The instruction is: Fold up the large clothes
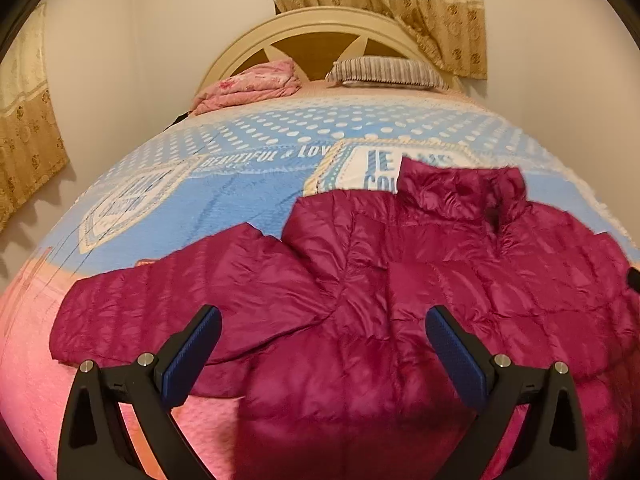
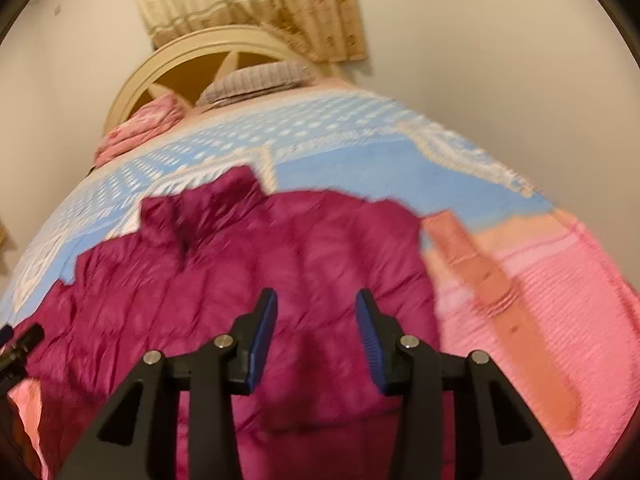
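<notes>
Left wrist view looks down over one magenta puffer jacket (image 1: 420, 272) spread flat on a bed (image 1: 248, 208), collar toward the headboard (image 1: 316, 36). No boxes or baskets show; the bed alone bears things: the jacket, one folded pink blanket (image 1: 252, 84) and one striped pillow (image 1: 384, 70) at its head. One sleeve stretches out to the left across the pink part of the cover; the other sleeve is not clear in this view, and the jacket's right edge runs out of the picture. The left gripper (image 1: 322, 328) hangs above the jacket with its jaws wide and nothing between its two blue pads (image 1: 192, 356).

Right wrist view is blurred, so the cover's pattern and the jacket's quilting smear. The right gripper (image 2: 316, 312) hovers over the jacket's lower body with its jaws at a middling gap, nothing clamped between them. A dark piece of the other tool pokes in at the left edge. Two curtains (image 1: 384, 4) hang on the walls, one behind the headboard and one cut off at the left.
</notes>
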Demonstrator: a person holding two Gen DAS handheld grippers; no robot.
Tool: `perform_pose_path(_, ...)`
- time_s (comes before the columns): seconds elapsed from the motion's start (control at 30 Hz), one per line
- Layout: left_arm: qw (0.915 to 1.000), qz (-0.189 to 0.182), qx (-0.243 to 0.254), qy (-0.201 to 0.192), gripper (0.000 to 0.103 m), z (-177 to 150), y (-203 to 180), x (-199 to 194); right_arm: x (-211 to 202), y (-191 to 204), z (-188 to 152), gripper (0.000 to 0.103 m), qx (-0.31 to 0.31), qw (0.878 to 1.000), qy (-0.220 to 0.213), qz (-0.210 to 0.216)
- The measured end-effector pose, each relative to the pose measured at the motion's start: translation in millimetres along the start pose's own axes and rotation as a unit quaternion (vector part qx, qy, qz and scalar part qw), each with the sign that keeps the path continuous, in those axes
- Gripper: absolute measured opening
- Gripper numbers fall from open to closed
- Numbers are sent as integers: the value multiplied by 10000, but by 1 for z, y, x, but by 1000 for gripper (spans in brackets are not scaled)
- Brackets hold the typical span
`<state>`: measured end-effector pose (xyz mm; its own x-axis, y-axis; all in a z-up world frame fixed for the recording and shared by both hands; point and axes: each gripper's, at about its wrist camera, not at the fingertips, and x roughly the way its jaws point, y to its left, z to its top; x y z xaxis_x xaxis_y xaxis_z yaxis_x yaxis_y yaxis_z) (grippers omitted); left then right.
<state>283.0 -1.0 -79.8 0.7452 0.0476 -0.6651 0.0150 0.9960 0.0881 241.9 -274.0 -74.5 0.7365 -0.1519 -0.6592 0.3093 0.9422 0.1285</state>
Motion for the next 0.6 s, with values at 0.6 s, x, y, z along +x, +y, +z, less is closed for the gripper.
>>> perform_pose_path(0.6, 9982, 147, -583, 16, 102, -17, 62, -10, 42, -18, -31, 73, -161, 9986, 505, -13)
